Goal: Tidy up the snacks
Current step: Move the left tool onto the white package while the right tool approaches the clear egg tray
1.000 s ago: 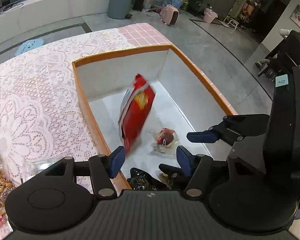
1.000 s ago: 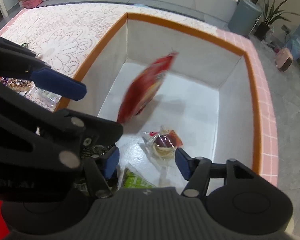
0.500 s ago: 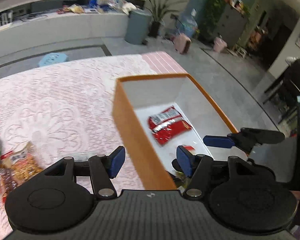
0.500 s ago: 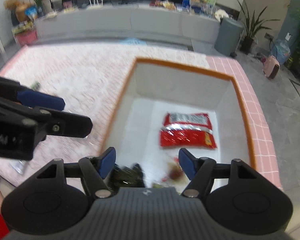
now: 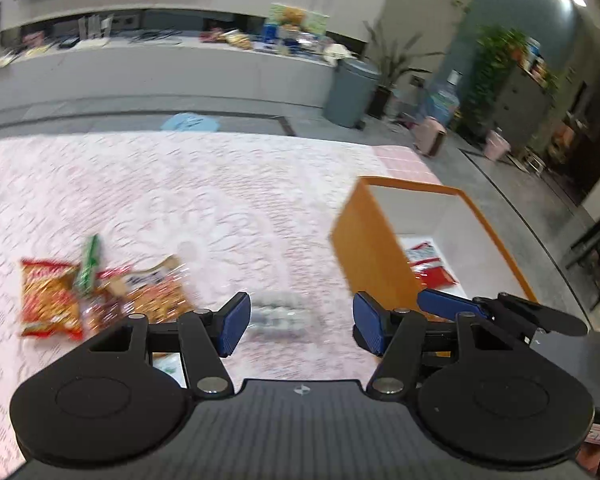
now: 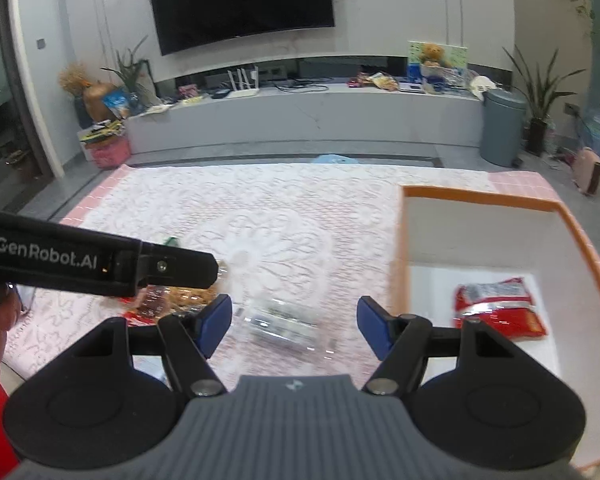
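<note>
My left gripper [image 5: 300, 330] has its jaws spread and nothing is between the blue pads [image 5: 233, 328]; it hangs above the near part of the lace tablecloth [image 5: 188, 200]. My right gripper [image 6: 295, 330] also has its jaws spread and grips nothing. In the right wrist view, the black body of my left gripper crosses the left side of the frame, above the tablecloth. A clear plastic packet [image 6: 282, 322] lies flat on the tablecloth just beyond both pairs of pads; it is blurred, and its contents cannot be told. To the left of it, a pile of snack bags [image 5: 100, 292] lies on the cloth: an orange-red bag [image 5: 48, 300] at the left end, a narrow green packet [image 5: 89, 266] lying across the pile, and an orange bag with a clear top [image 5: 156, 288] at the right end, nearest the clear packet. The orange-rimmed box [image 6: 580, 236] stands on the right part of the table, with white inner walls. A red snack bag [image 6: 500, 306] lies flat on the box floor, well apart from the pile. In the left wrist view, the fingers of my right gripper [image 5: 448, 304] reach in from the right, in front of the near corner of the box.
</note>
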The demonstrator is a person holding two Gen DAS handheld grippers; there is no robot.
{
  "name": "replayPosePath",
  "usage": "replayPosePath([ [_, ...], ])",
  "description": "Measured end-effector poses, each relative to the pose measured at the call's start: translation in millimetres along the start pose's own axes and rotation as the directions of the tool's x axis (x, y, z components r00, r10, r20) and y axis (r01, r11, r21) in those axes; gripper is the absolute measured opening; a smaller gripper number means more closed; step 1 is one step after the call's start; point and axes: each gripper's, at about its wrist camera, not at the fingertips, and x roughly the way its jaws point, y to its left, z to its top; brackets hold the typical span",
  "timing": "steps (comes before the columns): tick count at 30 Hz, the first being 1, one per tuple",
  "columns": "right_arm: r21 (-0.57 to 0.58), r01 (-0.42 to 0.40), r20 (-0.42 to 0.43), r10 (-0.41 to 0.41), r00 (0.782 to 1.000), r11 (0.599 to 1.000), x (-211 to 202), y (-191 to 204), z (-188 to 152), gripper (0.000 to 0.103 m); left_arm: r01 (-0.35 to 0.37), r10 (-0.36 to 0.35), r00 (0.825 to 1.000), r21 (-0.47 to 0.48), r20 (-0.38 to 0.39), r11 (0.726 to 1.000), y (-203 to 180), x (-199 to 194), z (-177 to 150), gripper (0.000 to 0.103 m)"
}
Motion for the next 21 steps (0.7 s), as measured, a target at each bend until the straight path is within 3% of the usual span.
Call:
replayPosePath([
  [4, 0.014, -0.027, -0.005, 0.027, 1.0, 1.0, 17.4, 17.4, -4.8, 0.068, -0.004, 0.002, 1.0, -0.093, -0.025, 0.996, 35.0, 0.5, -12.8, 0.069],
  [12, -0.001, -0.001, -0.072, 0.001, 0.997, 1.0, 53.7, 37.1, -30.7, 0.064, -0.009, -0.003, 0.999, -0.225, -0.053, 0.974, 92.1, 13.6, -39.9, 0.07],
  [17, -0.008, 0.015, -0.114, -0.015, 0.993, 1.0, 67.4, 37.5, -40.1, 0.063, -0.011, -0.009, 0.996, -0.237, -0.087, 0.971, 114.0, 29.1, -51.2, 0.07],
  [21, 0.003, 0.013, -0.126, -0.013, 0.992, 1.0, 80.1, 36.9, -41.8, 0.06, 0.025, -0.056, 0.989, -0.214, -0.139, 0.976, 118.4, 40.6, -60.5, 0.074],
])
